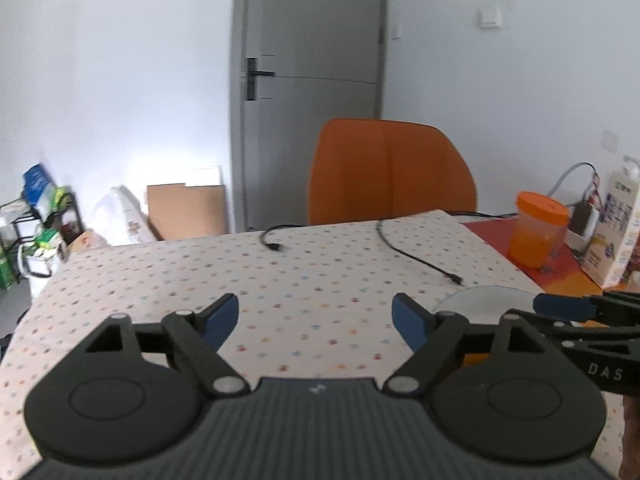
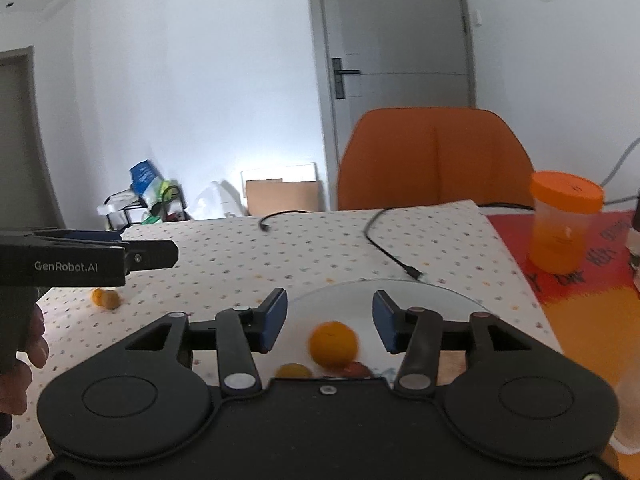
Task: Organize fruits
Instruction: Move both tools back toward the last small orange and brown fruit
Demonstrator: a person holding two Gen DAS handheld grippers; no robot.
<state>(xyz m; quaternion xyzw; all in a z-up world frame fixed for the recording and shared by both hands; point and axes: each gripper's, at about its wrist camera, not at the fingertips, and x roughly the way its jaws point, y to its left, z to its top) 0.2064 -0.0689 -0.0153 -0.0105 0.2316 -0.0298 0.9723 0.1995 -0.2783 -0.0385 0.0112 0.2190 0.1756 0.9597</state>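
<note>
In the right wrist view my right gripper is open, and an orange fruit shows between its fingers, over a clear glass plate. A smaller yellow fruit and a reddish one lie on the plate just below it. Another small orange fruit lies on the dotted tablecloth at the left. My left gripper is open and empty above the cloth; it also shows in the right wrist view at the left. The plate's rim shows in the left wrist view.
An orange-lidded jar stands on a red mat at the right. Two black cables lie across the far cloth. An orange chair stands behind the table. A carton stands at the right edge.
</note>
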